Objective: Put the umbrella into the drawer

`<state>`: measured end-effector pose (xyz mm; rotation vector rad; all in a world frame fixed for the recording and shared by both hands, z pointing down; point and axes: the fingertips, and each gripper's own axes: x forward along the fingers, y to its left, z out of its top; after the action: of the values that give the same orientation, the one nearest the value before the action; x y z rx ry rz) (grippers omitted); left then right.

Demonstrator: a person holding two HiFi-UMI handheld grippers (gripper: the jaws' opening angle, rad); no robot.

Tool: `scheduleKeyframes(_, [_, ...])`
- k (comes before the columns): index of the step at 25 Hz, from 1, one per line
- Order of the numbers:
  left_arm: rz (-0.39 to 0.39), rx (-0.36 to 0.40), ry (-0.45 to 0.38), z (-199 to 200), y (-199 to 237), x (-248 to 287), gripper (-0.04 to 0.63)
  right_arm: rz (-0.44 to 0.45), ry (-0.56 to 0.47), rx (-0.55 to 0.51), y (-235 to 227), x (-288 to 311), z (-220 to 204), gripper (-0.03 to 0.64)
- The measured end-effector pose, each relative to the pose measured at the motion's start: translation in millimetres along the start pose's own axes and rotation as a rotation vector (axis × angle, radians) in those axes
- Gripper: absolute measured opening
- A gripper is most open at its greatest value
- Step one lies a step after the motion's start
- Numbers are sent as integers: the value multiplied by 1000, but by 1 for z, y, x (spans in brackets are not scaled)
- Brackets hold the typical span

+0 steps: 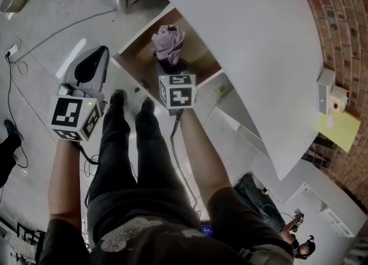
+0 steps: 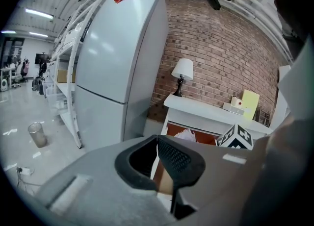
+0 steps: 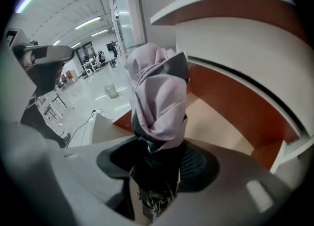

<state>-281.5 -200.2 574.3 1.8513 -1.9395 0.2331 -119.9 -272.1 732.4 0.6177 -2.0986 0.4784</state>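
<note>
Two handheld grippers are seen at an open drawer [image 1: 140, 58], only one of them loaded. The right gripper [image 1: 171, 64] is clamped on the umbrella [image 1: 168, 42]: in the right gripper view its jaws are pressed against the dark lower part of the folded umbrella [image 3: 158, 97], and the lilac fabric bundle juts out beyond the tips of the right gripper [image 3: 157, 163]. The gripper is tipped steeply downward, so that the umbrella is held over the drawer's brown interior. The wooden floor of the drawer [image 3: 221, 124] lies ahead of and below the jaws. Whether the umbrella touches the drawer cannot be told.

The left gripper [image 1: 96, 57] is held to the left of the right one, outside the drawer and over the grey floor [image 1: 46, 34]. In the left gripper view its jaws are shown meeting at the tips, with nothing caught between them. Beyond the tips of the left gripper [image 2: 158, 139], the drawer [image 2: 171, 131] is seen under a white cabinet top [image 2: 206, 112]. The right gripper's marker cube [image 2: 236, 138] stands ahead and to the right. A white fridge [image 2: 117, 63] rises ahead to the left, against a brick wall [image 2: 221, 58].
</note>
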Motion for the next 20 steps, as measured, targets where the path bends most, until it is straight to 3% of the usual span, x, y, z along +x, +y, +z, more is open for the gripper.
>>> scheduleKeyframes(20, [62,-92,64,-53,18,4,15,-33,134,30,-33,87,-39,236])
